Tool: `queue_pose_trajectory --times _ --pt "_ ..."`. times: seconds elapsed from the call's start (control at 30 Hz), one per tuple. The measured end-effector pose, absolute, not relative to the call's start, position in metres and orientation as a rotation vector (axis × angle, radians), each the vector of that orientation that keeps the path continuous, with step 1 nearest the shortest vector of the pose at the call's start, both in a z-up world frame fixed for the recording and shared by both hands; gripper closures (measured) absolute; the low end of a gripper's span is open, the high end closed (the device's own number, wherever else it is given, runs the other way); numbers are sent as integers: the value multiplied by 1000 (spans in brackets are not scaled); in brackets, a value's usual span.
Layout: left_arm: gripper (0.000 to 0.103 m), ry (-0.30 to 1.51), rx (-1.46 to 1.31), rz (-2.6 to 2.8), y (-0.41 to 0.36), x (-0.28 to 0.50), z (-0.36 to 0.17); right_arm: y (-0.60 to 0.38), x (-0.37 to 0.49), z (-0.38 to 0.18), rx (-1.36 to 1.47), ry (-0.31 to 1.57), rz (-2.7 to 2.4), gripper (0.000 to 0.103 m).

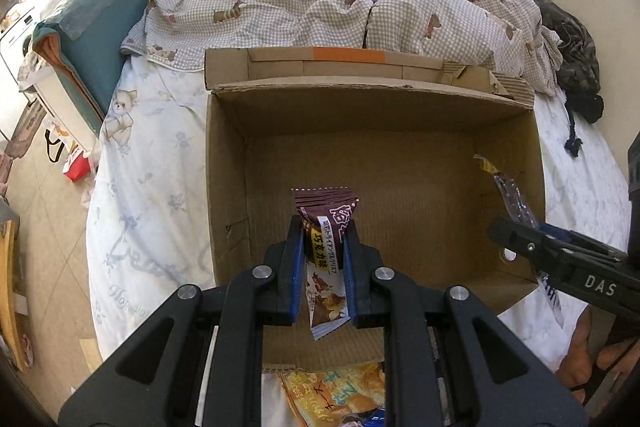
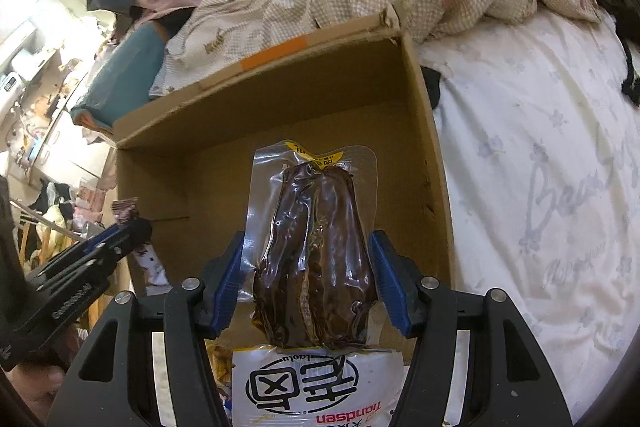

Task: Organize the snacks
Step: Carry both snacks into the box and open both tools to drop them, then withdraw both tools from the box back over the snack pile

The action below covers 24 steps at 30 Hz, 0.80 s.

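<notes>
The left gripper jaws pinch a wafer and the right gripper's clamp a pouch, both poised over the box ahead, probably for dropping inside.

A brown chocolate snack packet with a yellow label and a torn white lower end is hanging upright over the open cardboard box, above its near-left floor area. A clear vacuum-sealed pack of dark brown glossy meat, yellow tab at its far end, is lying lengthwise above the box's near-right part. More snack bags are lying just outside the box's near edge.
</notes>
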<state>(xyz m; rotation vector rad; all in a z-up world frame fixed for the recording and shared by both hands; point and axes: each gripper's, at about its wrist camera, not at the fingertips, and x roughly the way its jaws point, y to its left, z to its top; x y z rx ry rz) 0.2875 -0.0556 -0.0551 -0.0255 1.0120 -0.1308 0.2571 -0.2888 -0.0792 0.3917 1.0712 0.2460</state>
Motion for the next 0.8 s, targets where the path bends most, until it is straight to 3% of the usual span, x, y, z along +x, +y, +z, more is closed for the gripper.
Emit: queue_pose_trajectory --times 0.43,0.47,0.53,0.6,0.73,0.8 --pt "86 986 -20 -126 -51 282 -50 -283 260 -76 433 1060 261 33" --pt "80 985 -25 -131 -51 281 -49 -284 259 -75 437 1052 258 32" --pt "69 972 -26 -131 -51 280 -47 -285 258 -72 446 1033 259 21" --pt "66 955 -9 -125 -52 278 -45 -287 256 -68 454 1010 257 16" --pt "29 925 -3 -119 -52 274 -40 -286 257 -66 450 1012 271 16" --pt "20 902 6 -104 -52 272 -36 -284 257 -66 445 1016 278 16"
